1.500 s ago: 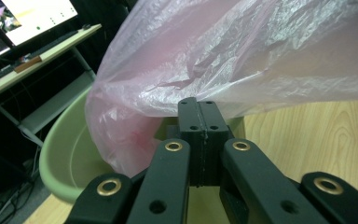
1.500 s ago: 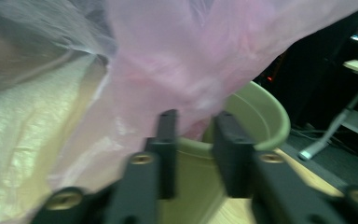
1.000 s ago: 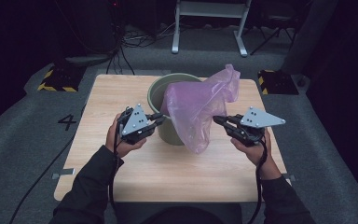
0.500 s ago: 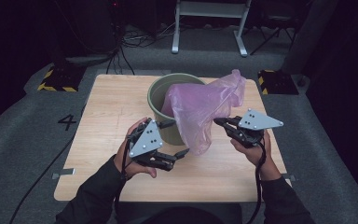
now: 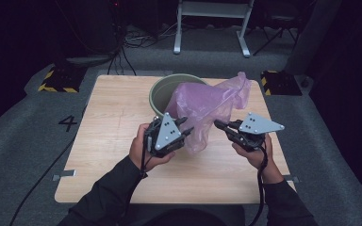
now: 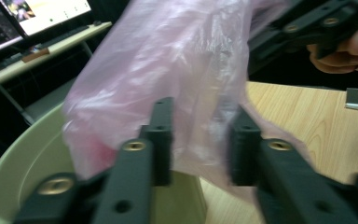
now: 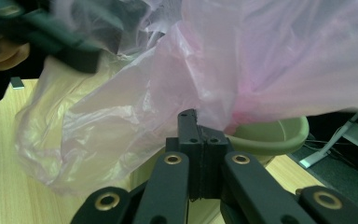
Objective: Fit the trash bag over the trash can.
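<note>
High view puts the pink plastic bag [image 5: 205, 106] — thin, crinkled, see-through film — draped over the near rim of the round green bin [image 5: 162, 89] on the pale wooden bench [image 5: 108, 122]. Right hand-held gripper [image 5: 219, 125] has its jaws pressed together on a fold of the film. Left hand-held gripper [image 5: 186, 129] stands with jaws apart, the bag's loose side between them — its black jaws blurred in its own view.

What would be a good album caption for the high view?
Two handheld grippers, left and right, work a pink plastic bag at a green bucket.
</note>
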